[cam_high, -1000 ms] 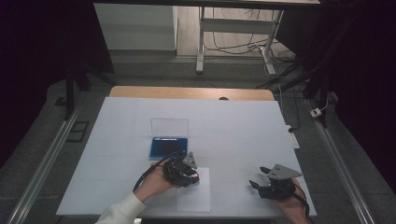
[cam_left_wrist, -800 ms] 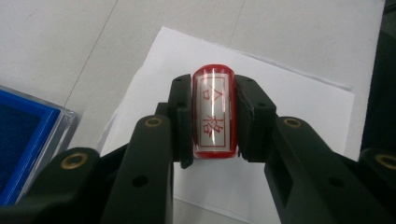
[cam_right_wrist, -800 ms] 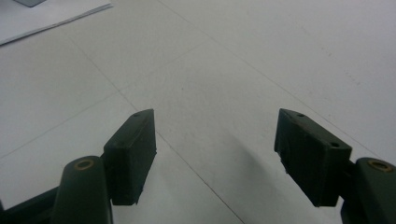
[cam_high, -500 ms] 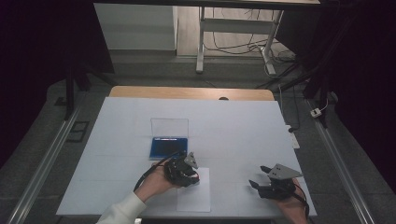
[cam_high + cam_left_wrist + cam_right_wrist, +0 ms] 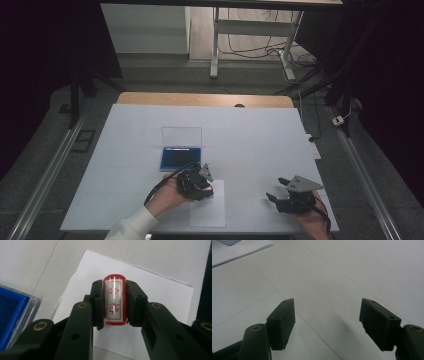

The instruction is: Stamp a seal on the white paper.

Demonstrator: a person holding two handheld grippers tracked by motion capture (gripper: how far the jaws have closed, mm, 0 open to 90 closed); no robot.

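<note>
On the white bench (image 5: 250, 135), a blue ink pad (image 5: 180, 158) with its clear lid raised lies just beyond the left claw (image 5: 114, 302), which grips a red stamp (image 5: 114, 301) (red characters on its face) above a white paper sheet (image 5: 160, 290). Well to the right, the right claw (image 5: 327, 325) hovers low over bare bench, jaws spread and holding nothing.

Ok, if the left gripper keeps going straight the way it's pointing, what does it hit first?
Most likely the white sheet of paper. The left gripper is shut on the red stamp and points down at that sheet, with nothing in between. How far above it the stamp sits is unclear.
</note>
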